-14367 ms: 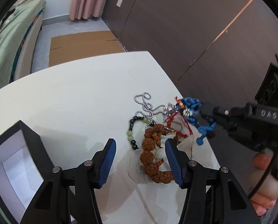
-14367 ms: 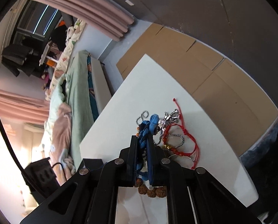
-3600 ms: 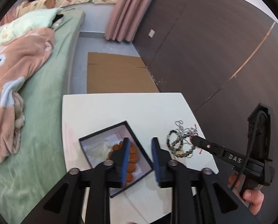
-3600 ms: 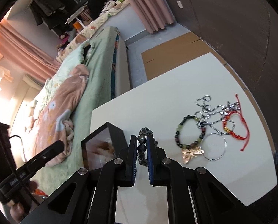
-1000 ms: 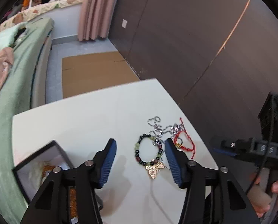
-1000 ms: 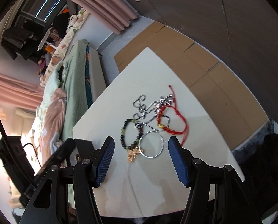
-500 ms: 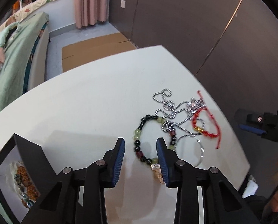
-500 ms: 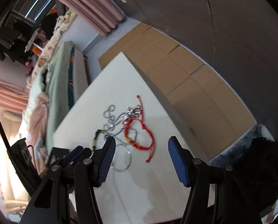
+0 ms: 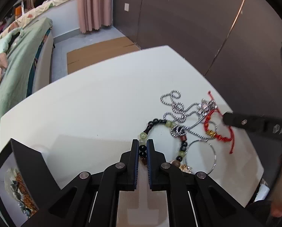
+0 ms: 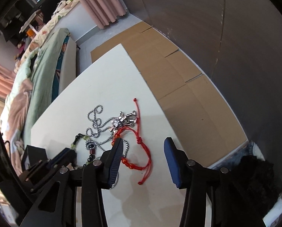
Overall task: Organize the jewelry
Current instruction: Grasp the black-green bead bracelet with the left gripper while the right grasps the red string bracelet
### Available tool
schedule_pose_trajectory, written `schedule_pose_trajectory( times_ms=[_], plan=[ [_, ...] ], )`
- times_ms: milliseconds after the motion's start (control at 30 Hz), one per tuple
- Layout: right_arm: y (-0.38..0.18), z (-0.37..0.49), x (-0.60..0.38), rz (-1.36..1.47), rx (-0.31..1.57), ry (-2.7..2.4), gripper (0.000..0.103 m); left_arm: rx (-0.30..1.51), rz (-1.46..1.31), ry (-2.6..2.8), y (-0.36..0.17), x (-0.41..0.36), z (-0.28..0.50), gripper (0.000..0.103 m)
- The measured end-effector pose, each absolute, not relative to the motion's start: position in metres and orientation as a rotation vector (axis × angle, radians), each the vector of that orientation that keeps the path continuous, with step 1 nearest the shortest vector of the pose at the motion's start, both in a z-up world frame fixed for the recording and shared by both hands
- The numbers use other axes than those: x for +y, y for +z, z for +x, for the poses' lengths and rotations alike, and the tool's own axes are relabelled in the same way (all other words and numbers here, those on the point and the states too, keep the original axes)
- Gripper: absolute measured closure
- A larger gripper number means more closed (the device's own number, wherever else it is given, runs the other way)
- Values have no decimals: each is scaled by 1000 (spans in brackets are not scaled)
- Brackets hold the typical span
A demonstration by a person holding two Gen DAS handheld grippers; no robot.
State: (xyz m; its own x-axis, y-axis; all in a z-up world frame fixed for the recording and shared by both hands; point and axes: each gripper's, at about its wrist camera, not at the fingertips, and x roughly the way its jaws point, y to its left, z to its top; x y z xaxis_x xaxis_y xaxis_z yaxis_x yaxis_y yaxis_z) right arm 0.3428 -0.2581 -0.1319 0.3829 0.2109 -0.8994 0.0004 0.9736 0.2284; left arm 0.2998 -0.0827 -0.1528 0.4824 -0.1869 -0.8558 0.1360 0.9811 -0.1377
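White table (image 9: 95,102), jewelry sorting in progress; items as follows.

Left tongs (image 9: 142,149): drawn together since a second ago, when they stood wide above the pile; now clamped on the near arc of the black-and-green beaded bracelet (image 9: 153,122), two dark beads visible between the blue pads; the rest of the bracelet lies on the table, its far arc crossed by the silver twisted-rope chain (image 9: 175,108).

Right tongs (image 10: 143,150): apart but closing, lowered over the red braided cord bracelet (image 10: 141,149), which lies on the table between the pads, not pressed by either.

Thin silver hoop bangle (image 9: 200,154): flat on the table, just beside the beaded bracelet.

Black open box with white lining (image 9: 18,172): at the left table edge, already holding brown beads and a grey beaded piece.

Judgement: both hands have passed from approach to grasp; the beaded bracelet looks ready to lift toward the box, though the overlying chain may drag along.
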Motion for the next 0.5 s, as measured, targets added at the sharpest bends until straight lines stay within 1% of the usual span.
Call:
schedule_pose_trajectory(
  times_ms=[33,100,167,200,300,367,500],
  plan=[
    [-133,343,-255,186,1172,136,59,1042,-67,-205,-149,-81,299,95],
    [-135,345,-247,158,1175,133,67,1029,-85,-218,-142,-79,300,95],
    [-135,346,-241,119,1166,116,72,1012,-98,-225,-133,-74,297,95],
    [-136,347,-240,106,1164,107,78,1006,-108,-228,-130,-71,296,95],
    [-137,348,-242,99,1159,84,89,987,-132,-238,-119,-65,292,95],
    [-137,347,-245,114,1159,80,94,973,-151,-247,-112,-61,289,95],
    [-133,341,-257,251,1153,131,95,947,-172,-255,-100,-55,285,95]
  ],
)
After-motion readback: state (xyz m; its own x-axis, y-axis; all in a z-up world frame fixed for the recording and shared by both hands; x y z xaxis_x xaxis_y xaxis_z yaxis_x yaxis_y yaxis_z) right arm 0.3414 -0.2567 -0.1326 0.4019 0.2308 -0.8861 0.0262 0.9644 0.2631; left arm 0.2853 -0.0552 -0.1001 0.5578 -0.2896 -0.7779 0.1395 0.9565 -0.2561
